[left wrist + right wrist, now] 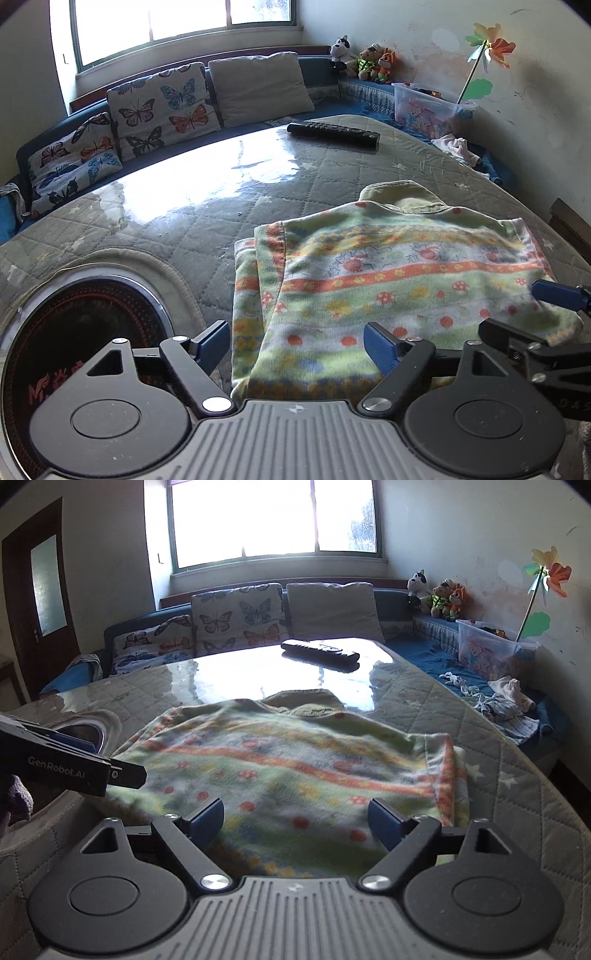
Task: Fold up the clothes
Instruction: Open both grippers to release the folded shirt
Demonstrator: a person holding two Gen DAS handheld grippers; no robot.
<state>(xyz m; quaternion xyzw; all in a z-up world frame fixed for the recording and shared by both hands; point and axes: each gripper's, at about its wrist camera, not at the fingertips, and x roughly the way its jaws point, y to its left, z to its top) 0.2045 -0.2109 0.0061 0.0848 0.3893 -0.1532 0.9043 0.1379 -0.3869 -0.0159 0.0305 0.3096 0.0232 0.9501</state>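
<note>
A fleecy garment, pale green with orange bands, red dots and mushrooms, lies folded flat on the quilted table top, olive collar peeking out.

You have a black remote lying on the glossy bench, butterfly cushions behind it, plush toys in the corner, and what looks like a pinwheel in a clear bin.
</note>
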